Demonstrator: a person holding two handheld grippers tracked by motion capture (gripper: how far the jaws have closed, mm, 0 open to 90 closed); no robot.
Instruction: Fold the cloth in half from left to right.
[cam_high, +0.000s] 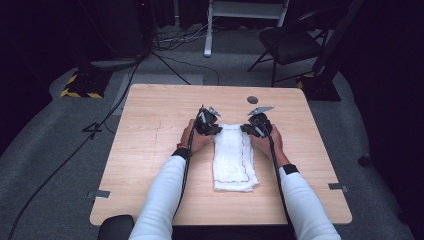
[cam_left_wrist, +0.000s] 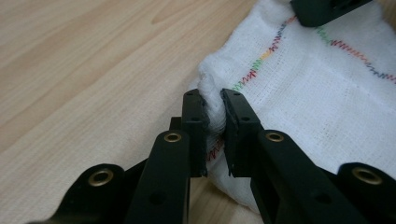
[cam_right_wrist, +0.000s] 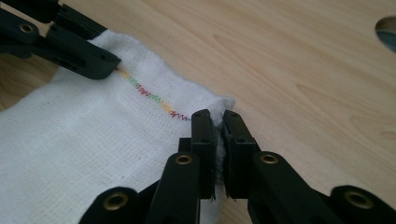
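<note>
A white cloth (cam_high: 232, 160) with a multicoloured zigzag seam lies folded into a long strip on the wooden table (cam_high: 150, 150). My left gripper (cam_high: 216, 131) pinches the strip's far left corner. In the left gripper view its jaws (cam_left_wrist: 214, 100) are shut on a bunched fold of the cloth (cam_left_wrist: 317, 93). My right gripper (cam_high: 246, 129) holds the far right corner. In the right gripper view its jaws (cam_right_wrist: 215, 119) are pressed together with the cloth (cam_right_wrist: 93, 140) edge squeezed between them. Each gripper view shows the other gripper's jaw tips on the cloth's far edge.
A small dark round disc (cam_high: 252, 99) sits on the table just beyond the right gripper. Past the table, on the grey floor, stand a black chair (cam_high: 290, 45), a yellow-and-black striped base (cam_high: 82, 85) and several cables.
</note>
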